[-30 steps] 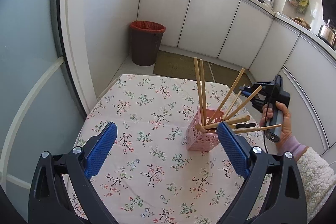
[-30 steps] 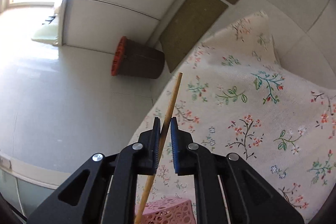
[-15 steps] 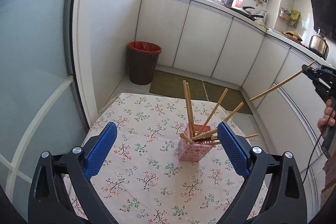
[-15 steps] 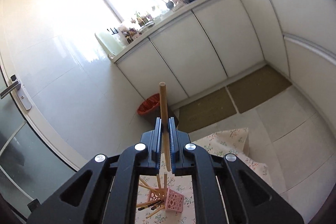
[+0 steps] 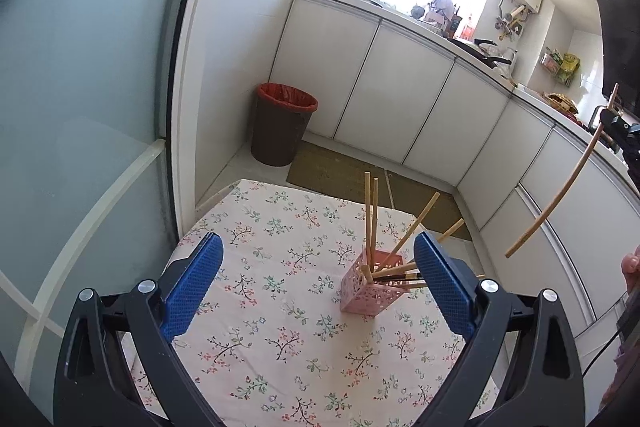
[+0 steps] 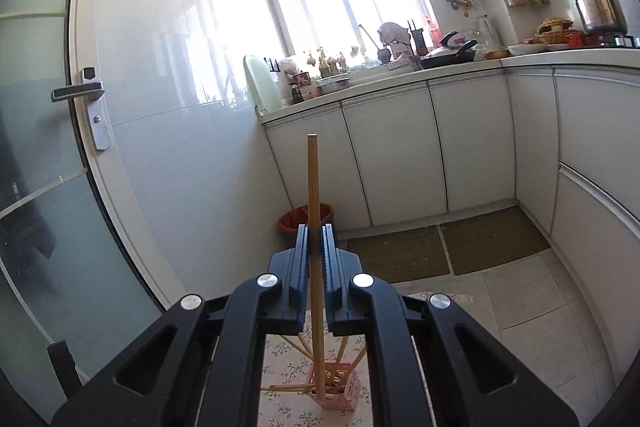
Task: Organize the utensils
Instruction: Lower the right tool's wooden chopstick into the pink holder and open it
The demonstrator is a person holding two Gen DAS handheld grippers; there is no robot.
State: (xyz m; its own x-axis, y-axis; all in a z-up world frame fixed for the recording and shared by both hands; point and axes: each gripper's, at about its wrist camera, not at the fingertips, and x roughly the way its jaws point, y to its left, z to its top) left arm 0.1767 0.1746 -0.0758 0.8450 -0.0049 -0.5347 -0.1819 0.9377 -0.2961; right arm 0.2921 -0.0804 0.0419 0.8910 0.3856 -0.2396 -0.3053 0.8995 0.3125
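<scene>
The right gripper (image 6: 315, 247) is clamped on one chopstick (image 6: 313, 195), upright in mid-frame. The pink holder (image 6: 338, 393) lies below it at bottom centre. The left gripper (image 5: 318, 283) stands wide apart and empty, nearer the holder.

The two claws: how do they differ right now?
The right claw is shut on a single chopstick, held in the air; the left claw stands wide open with nothing between its blue pads. The right one sits high above the pink holder, looking down on it; the left one hovers closer to the floral tablecloth. Both share black arms and blue pads.
</scene>
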